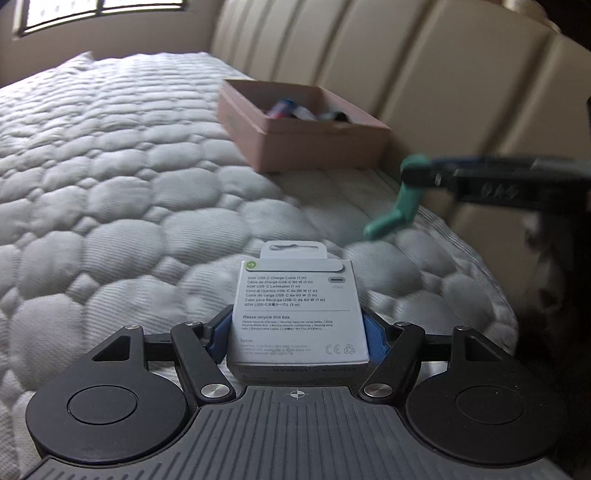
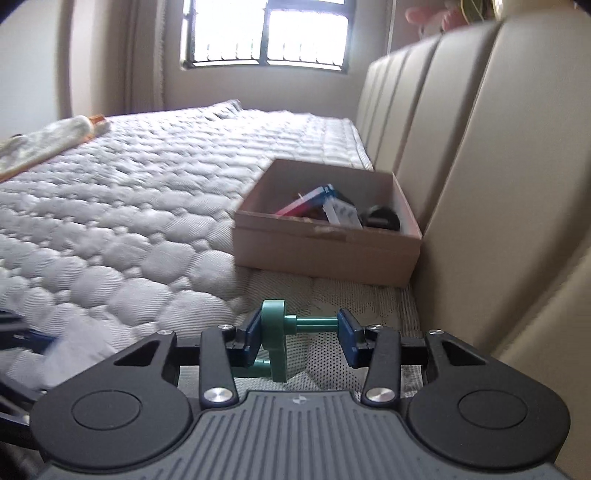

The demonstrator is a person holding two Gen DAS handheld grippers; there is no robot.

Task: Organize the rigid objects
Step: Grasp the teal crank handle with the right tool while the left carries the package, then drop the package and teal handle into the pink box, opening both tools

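My left gripper is shut on a white USB-C cable box, held upright above the quilted mattress. My right gripper is shut on a green plastic crank-shaped piece; its pads press on the disc end and on the tip of the rod. The left wrist view shows that green piece hanging from the right gripper, off the mattress, at the right. An open cardboard box stands ahead by the headboard and holds several objects. In the left wrist view the cardboard box is farther back.
A padded beige headboard runs along the right side, touching the cardboard box. A cream cloth lies at the mattress's far left. A window is in the back wall. The mattress edge drops off at the right.
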